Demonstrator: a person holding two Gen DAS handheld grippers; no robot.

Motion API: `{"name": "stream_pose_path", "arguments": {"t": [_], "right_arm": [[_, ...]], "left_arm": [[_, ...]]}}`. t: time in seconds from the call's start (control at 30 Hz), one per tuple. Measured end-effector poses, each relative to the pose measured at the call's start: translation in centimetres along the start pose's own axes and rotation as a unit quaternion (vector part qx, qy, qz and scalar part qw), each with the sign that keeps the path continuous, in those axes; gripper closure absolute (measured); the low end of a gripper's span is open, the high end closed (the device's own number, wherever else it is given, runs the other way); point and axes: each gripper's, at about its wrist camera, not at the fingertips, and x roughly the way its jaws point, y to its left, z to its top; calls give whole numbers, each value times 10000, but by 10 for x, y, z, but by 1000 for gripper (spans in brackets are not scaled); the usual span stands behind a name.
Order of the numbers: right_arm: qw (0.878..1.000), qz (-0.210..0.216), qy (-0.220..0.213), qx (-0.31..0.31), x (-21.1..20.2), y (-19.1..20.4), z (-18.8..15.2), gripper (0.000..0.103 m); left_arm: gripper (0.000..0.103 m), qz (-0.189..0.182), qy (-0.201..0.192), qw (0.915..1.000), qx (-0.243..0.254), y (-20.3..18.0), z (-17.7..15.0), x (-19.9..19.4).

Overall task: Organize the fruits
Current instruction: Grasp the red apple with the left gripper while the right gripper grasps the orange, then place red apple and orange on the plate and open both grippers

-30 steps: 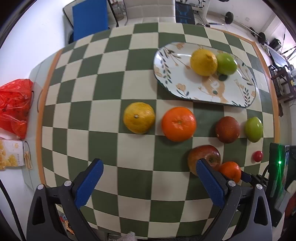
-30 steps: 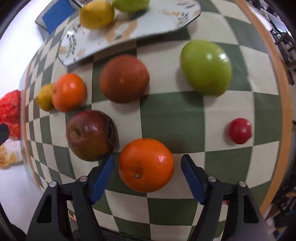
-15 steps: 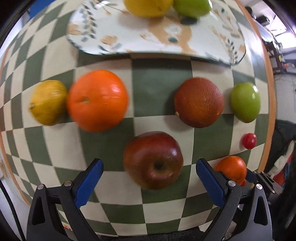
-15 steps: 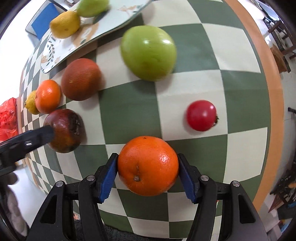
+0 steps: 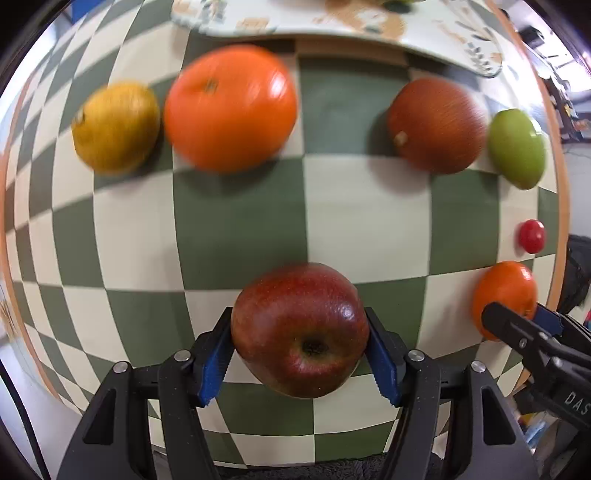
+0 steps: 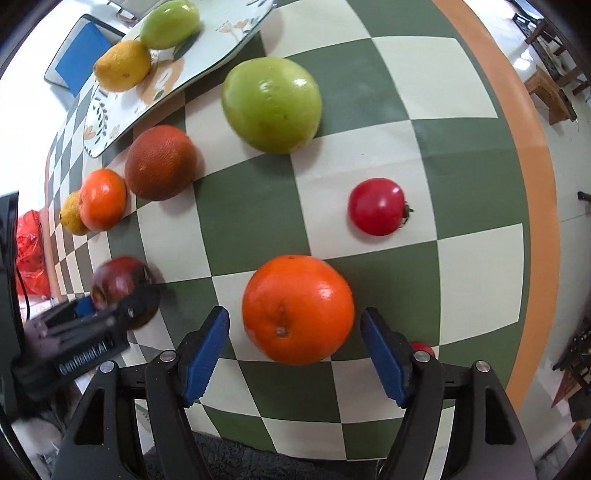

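Note:
My left gripper is shut on a dark red apple, its blue pads pressed on both sides. My right gripper is open around a small orange, with gaps on both sides. The same orange and the right gripper's tip show at the right of the left wrist view. The apple and the left gripper show at the left of the right wrist view. A patterned plate at the back holds a lemon and a green fruit.
On the checkered cloth lie a big orange, a yellow citrus, a brown-red fruit, a green fruit and a small red tomato. The table's orange rim runs on the right.
My left gripper has moved in and shut on the apple. My right gripper, shut on the small orange half a second ago, has opened around it.

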Motion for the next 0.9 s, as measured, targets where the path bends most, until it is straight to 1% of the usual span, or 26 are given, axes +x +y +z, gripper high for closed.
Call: {"name": "stream_pose_path", "arguments": {"t": [0.03, 0.13, 0.17, 0.2, 0.23, 0.27, 0.33, 0.37, 0.43, 0.53, 0.57, 0.63, 0.73, 0.83, 0.9], "right_arm": [[10000, -30, 7, -21, 1, 2, 4, 27], [9999, -147, 68, 15, 8, 10, 7, 27], [9998, -177, 66, 13, 11, 13, 9, 28], [9997, -242, 44, -15, 12, 14, 9, 37], [9996, -288, 11, -51, 13, 14, 8, 37], [9996, -284, -16, -68, 13, 15, 8, 37], [9993, -345, -61, -142, 13, 18, 6, 37], [9992, -369, -76, -162, 16, 24, 4, 37], [9992, -350, -93, -150, 14, 24, 2, 38], [9999, -122, -66, -64, 12, 31, -2, 38], [9999, -12, -106, -58, 5, 35, -1, 38], [9994, 180, -262, -101, -14, 43, 1, 38], [9971, 450, -580, -199, -48, 58, 14, 38], [9940, 568, -878, -320, -75, 71, 46, 38], [9926, 487, -1034, -410, -84, 84, 70, 38]], "left_arm": [[40, -25, -55, 10000, -34, 1, -1, -1], [40, 47, -121, 9999, 28, -4, -2, -1], [40, 63, -148, 9999, 48, -5, -2, -1], [40, 65, -169, 9998, 54, -7, -2, -1], [40, 55, -186, 9998, 50, -7, -2, -3], [40, 33, -183, 9998, 50, -9, -1, -6], [40, -143, -185, 9997, 52, -9, -6, -9], [40, -183, -218, 9996, 68, -1, -13, -14], [40, -290, -334, 9990, 98, 0, -14, -32], [40, -610, -567, 9965, 44, 5, -8, -71], [40, -705, -665, 9953, 40, 7, -3, -86], [40, -838, -926, 9922, 37, 13, 12, -118], [40, -846, -1275, 9882, -5, 26, 50, -157], [40, -721, -1401, 9875, -96, 44, 100, -172], [40, -541, -1383, 9887, -202, 55, 135, -171]]}}
